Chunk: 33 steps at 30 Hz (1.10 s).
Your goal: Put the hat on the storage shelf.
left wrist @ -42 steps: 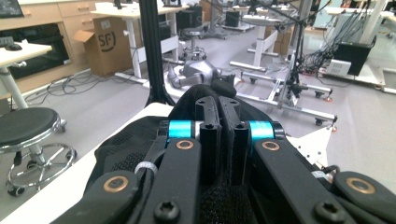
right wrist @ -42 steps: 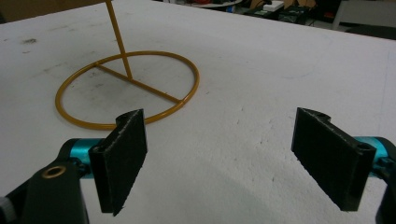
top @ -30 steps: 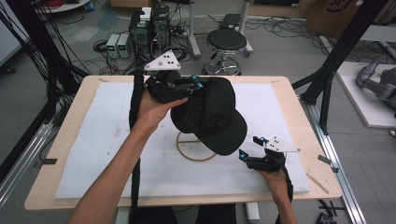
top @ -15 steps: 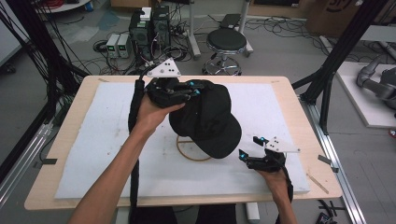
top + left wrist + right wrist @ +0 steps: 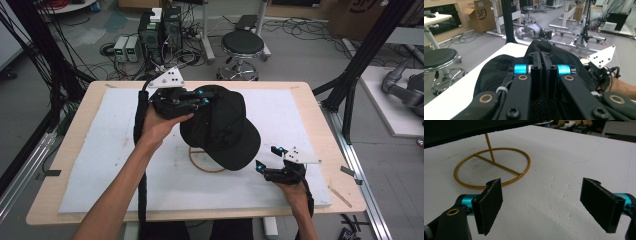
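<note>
Cap: a black baseball cap (image 5: 220, 127) sits over the middle of the table, its crown toward the far side and its brim pointing toward the near right corner. It hangs above the white pad, over a stand.
Cap close up: in the left gripper view the cap's (image 5: 549, 53) black fabric bulges up around and behind the jaws.
Left gripper: the left gripper (image 5: 202, 101) comes in from the left at the cap's far left edge, held in the person's left hand (image 5: 160, 125). Its jaws are pressed together, pinching a fold of the cap's fabric between the pads.
Stand: a gold wire stand (image 5: 492, 167) with a round ring base, a crossbar and a thin upright post rests on the pad. The post rises up to the cap's dark underside; the ring (image 5: 202, 161) peeks out from below the cap on the near side.
Right gripper: the right gripper (image 5: 267, 167) rests low on the pad just near and right of the brim tip, held in the right hand (image 5: 295, 192). Its jaws stand wide apart with nothing between them, and face the stand's ring.
Surface: a white foam pad (image 5: 115, 155) covers most of a light wooden table (image 5: 75, 115).
Surroundings: a round black stool (image 5: 242, 45) stands on the floor beyond the table's far edge.
</note>
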{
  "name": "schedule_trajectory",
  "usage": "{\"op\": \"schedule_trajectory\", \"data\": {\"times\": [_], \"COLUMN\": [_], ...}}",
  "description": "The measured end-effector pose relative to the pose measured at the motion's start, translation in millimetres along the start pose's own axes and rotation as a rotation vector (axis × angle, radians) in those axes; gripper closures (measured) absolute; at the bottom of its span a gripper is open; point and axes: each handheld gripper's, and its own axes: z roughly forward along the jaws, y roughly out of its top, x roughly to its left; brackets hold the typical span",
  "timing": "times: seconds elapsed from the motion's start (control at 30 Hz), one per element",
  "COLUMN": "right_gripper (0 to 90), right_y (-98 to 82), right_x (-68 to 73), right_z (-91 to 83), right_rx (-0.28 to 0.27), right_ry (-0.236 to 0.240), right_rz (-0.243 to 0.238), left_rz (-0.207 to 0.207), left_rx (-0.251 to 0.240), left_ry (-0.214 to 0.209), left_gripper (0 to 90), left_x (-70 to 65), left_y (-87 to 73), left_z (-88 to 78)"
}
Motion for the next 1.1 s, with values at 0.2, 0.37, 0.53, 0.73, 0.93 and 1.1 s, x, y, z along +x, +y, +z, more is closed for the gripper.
{"op": "schedule_trajectory", "data": {"times": [0.2, 0.37, 0.53, 0.73, 0.93, 1.1], "right_gripper": [18.5, 18.5, 18.5, 18.5, 18.5, 18.5], "right_y": [0.0, -0.1, -0.1, 0.0, 0.0, 0.1], "right_x": [-0.1, 0.0, 0.0, 0.1, -0.1, -0.5], "right_z": [0.1, 0.0, -0.1, 0.0, 0.3, 0.4], "right_rx": [-0.002, -0.003, -0.002, 0.001, 0.005, 0.003], "right_ry": [-0.002, -0.002, -0.003, -0.001, 0.0, 0.0], "right_rz": [-0.007, -0.012, -0.009, -0.004, -0.008, -0.01], "left_rz": [-0.023, -0.034, -0.035, -0.045, -0.042, -0.075], "left_rx": [-0.028, -0.051, -0.054, -0.058, -0.056, -0.063], "left_ry": [-0.016, -0.025, -0.033, -0.039, -0.019, 0.007], "left_gripper": [86.7, 86.6, 85.8, 79.9, 59.3, 34.9], "left_x": [2.0, 3.5, 4.2, 4.1, 3.3, 5.9], "left_y": [-6.9, -11.2, -12.0, -11.9, -11.5, -12.4], "left_z": [1.0, 1.2, 1.4, 0.5, -0.7, -2.9]}}
